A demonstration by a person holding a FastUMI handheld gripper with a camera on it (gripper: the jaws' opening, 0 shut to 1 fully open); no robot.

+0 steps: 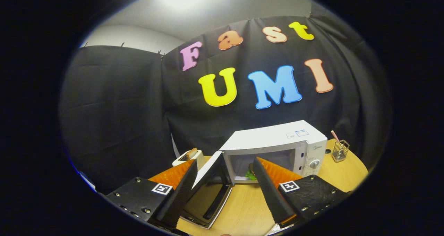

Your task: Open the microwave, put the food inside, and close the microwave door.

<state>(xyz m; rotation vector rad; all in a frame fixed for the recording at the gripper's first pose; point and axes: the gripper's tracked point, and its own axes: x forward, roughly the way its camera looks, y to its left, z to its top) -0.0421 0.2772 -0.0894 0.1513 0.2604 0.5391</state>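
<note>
A white microwave (277,149) stands on the wooden table (249,208) beyond my fingers. Its door (211,187) is swung wide open toward the left, lying between my two fingers. Inside the cavity sits the food (250,174), a green and brown piece, partly hidden by my right finger. My gripper (225,166) is open, held above the table in front of the microwave. Nothing is between its fingers except the door farther off.
A white toaster (190,157) with a slice in it stands left of the microwave, behind my left finger. A small wire holder (340,150) with a pink stick sits at the right, near the table's rounded edge.
</note>
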